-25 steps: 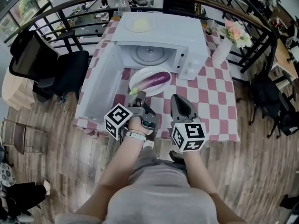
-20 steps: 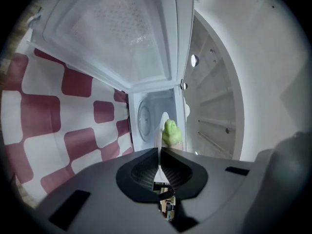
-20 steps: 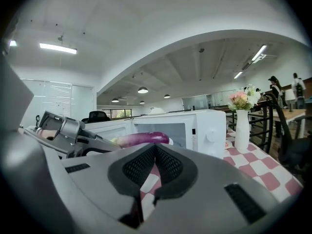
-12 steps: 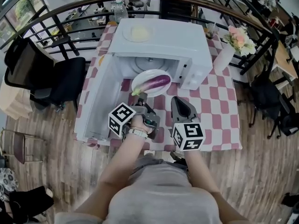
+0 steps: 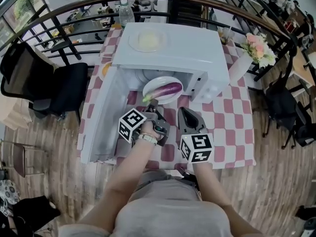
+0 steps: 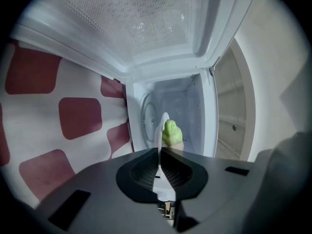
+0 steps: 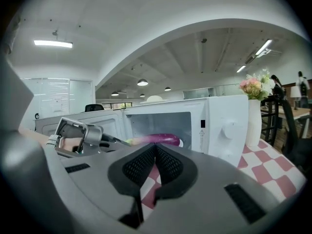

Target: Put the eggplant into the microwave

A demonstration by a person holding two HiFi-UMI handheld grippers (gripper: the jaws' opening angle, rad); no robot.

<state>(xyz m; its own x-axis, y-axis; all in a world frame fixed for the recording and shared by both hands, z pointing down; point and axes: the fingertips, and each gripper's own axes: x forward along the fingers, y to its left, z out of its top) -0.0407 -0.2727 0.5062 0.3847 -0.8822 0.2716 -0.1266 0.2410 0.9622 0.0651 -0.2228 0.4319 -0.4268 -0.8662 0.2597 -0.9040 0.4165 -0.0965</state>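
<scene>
The purple eggplant (image 5: 167, 89) with its green stem lies on a white plate (image 5: 160, 81) at the mouth of the open white microwave (image 5: 173, 48). My left gripper (image 5: 151, 103) is shut on the plate's near rim. In the left gripper view the thin rim (image 6: 160, 126) runs between the closed jaws of that gripper (image 6: 159, 152), the green stem (image 6: 170, 132) just beyond, the cavity behind. My right gripper (image 5: 183, 111) hovers to the right of the plate, shut and empty. From the right gripper view, its own jaws (image 7: 155, 147) meet below the eggplant (image 7: 158, 139).
The microwave door (image 5: 101, 117) hangs open to the left. A pale dish (image 5: 147, 39) rests on top of the microwave. A white vase of flowers (image 5: 237, 53) stands at its right on the red-checked tablecloth (image 5: 227, 117). A black chair (image 5: 49, 83) stands left of the table.
Both grippers have moved forward towards the microwave. The plate with the eggplant has travelled with the left gripper from the table in front to the cavity's mouth.
</scene>
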